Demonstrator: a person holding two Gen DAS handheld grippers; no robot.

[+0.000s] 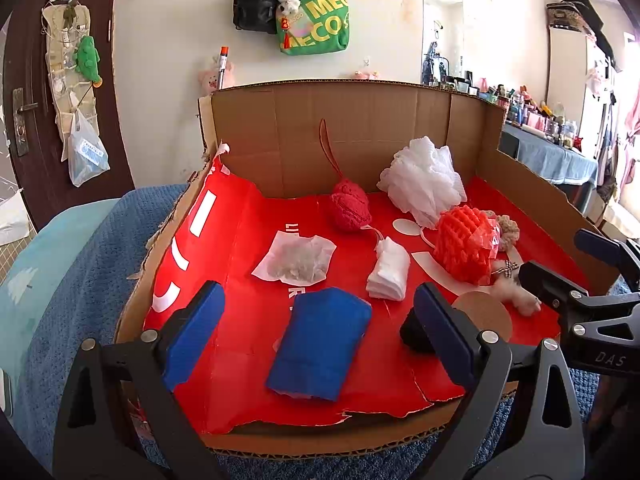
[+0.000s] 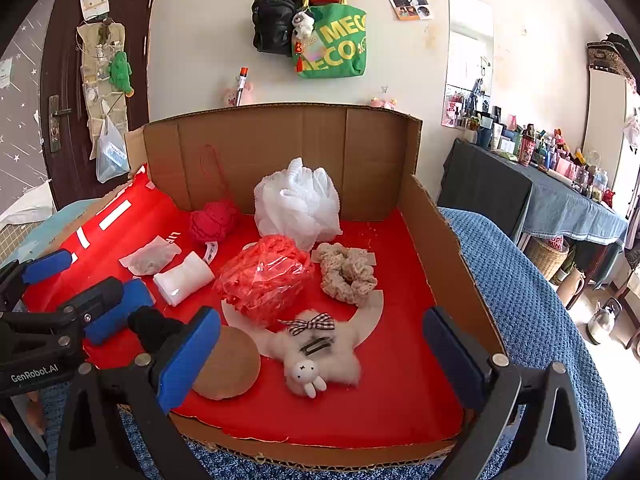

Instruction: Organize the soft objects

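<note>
Soft objects lie in a cardboard tray [image 1: 360,120] lined with red paper. A folded blue cloth [image 1: 320,344] lies right in front of my open, empty left gripper [image 1: 320,340]. Behind it are a clear packet [image 1: 296,260], a white folded pad [image 1: 390,270], a red knitted ball [image 1: 350,204], a white mesh pouf [image 1: 422,180] and an orange mesh pouf [image 1: 466,248]. My right gripper [image 2: 320,356] is open and empty over a fluffy bunny clip [image 2: 312,348]. A beige scrunchie [image 2: 348,272], a brown round pad [image 2: 226,362] and a black soft item [image 2: 158,330] lie nearby.
The tray [image 2: 432,232] sits on a blue knitted blanket [image 2: 520,280]. Its cardboard walls rise at the back and right. Bags [image 2: 332,40] hang on the wall behind. A cluttered table [image 2: 560,184] stands at the right, a dark door [image 1: 24,100] at the left.
</note>
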